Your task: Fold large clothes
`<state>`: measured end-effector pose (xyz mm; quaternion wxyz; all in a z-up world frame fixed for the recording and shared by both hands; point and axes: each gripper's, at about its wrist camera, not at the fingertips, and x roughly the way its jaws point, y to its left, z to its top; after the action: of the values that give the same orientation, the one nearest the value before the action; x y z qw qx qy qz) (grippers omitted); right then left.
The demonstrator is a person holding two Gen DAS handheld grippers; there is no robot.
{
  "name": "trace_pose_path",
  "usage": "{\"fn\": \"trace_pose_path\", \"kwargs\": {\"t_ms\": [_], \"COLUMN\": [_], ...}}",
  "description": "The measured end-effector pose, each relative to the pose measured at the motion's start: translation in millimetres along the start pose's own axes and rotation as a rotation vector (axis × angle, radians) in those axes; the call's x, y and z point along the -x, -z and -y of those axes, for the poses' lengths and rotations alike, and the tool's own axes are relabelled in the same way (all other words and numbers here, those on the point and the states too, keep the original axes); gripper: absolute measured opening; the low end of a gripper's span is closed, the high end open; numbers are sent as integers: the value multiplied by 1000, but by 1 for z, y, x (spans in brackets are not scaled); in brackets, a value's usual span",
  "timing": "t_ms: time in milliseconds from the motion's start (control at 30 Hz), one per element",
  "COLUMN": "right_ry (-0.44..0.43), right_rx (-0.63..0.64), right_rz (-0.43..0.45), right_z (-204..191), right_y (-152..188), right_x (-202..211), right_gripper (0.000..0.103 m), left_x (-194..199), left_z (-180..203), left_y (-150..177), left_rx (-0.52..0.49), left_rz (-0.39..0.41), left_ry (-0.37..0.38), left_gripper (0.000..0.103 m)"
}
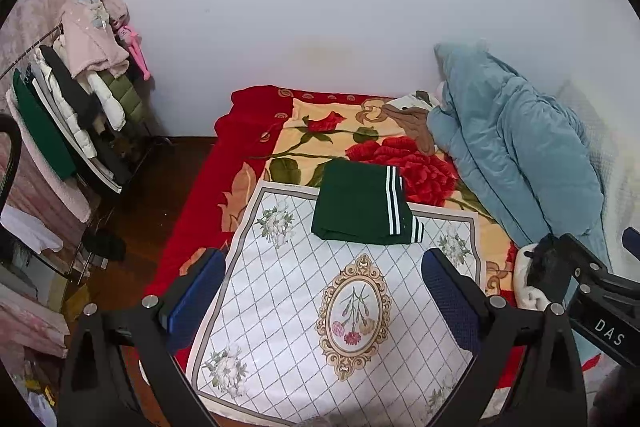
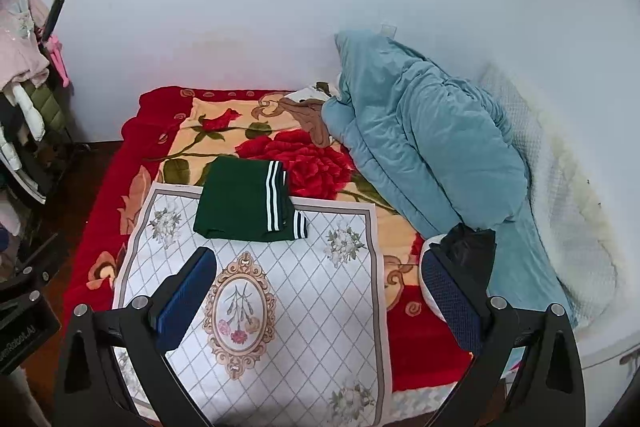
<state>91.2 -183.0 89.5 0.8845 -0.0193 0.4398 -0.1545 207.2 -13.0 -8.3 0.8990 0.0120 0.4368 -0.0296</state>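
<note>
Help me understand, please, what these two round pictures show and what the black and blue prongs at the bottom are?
Each picture comes from a fisheye camera on a hand-held gripper that a person carries, one per hand. The prongs are its two blue-padded fingers. The left hand-held gripper and right hand-held gripper are both open and hold nothing. Both look down on a bed with a red rose blanket. On it lies a white floral mat, with a folded green garment at its far edge. A blue quilt is bunched beside the wall.

Both wrist views look down from above the bed's near end toward the wall at 12 o'clock; both share the mat [image 1: 304,307] [image 2: 320,307], the right view from further right.
</note>
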Motion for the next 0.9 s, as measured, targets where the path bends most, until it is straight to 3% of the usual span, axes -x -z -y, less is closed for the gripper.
{"fn": "trace_pose_path", "kwargs": {"t_ms": [300,900], "right_ry": [-18,-61], "right_rx": [18,33], "right_rz": [26,31], "right_z": [11,17], "right_y": [1,-7], "right_x": [26,30], "right_gripper": [103,103], "left_x": [24,35], "left_z": [-1,-8], "left_y": [4,7], "left_rx": [9,23], "left_rz": [37,53], "left_ry": [-7,-23], "left_gripper": [100,100]}}
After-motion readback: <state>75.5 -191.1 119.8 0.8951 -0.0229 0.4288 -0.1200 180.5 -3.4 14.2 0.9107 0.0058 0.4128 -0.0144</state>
